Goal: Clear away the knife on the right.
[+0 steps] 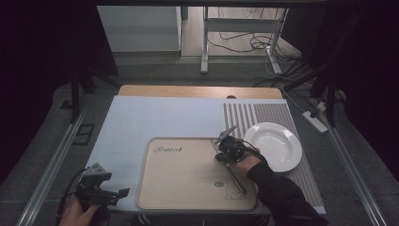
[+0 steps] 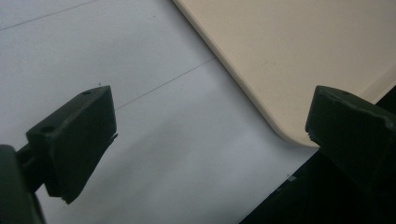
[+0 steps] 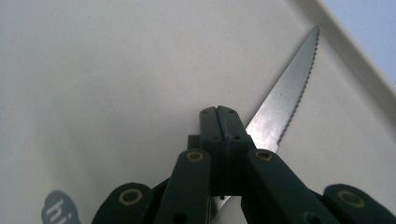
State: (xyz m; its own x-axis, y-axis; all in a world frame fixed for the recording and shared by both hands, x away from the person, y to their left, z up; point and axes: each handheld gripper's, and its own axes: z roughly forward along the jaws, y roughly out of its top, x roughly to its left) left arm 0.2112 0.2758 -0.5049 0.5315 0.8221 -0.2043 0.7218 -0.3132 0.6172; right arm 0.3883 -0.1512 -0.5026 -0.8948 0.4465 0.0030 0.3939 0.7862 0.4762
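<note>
The right gripper (image 1: pixel 229 149), jaws pressed together on a serrated knife (image 3: pixel 285 100), holds it over the beige tray's (image 1: pixel 188 181) right side, blade pointing far-right. The left gripper (image 1: pixel 101 190) rests spread, near-left.

The flat beige rectangular plastic tray (image 1: pixel 188 183) carries a dark cursive word near its far left corner (image 1: pixel 168 149), too small to read with certainty; it looks like "Rabbit". A small dark printed figure sits near the tray's near right corner, illegible. In the right gripper view, a grey rounded mark on the tray surface shows the letters "hi" (image 3: pixel 58 210), cut off by the frame edge.
</note>
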